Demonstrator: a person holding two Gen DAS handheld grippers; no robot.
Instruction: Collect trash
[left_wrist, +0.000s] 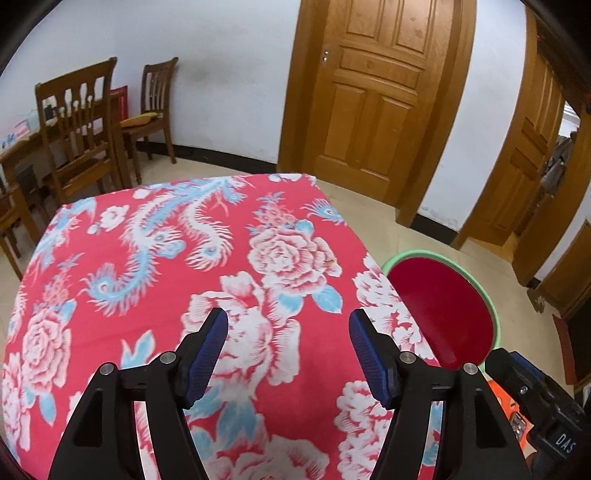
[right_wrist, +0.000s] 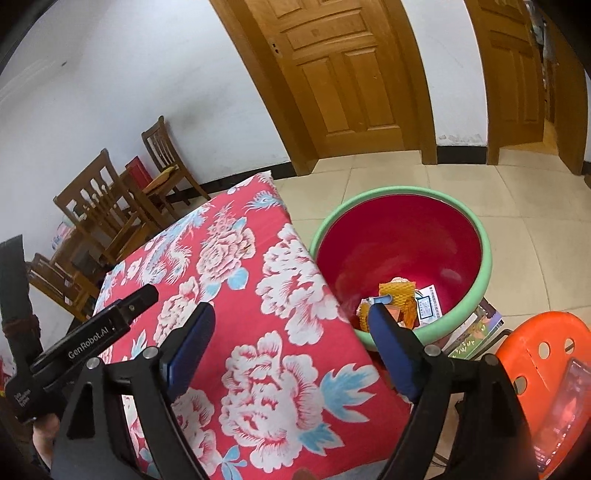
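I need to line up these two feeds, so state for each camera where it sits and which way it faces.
Left wrist: on the left gripper, angled down across the floral tablecloth toward the wooden door; its own open fingers show, the right gripper's body at lower right.
Right wrist: on the right gripper, angled down over the table edge into the basin holding trash; its open fingers show, the left gripper's body at lower left.
Shared: tablecloth, basin, door, chairs.
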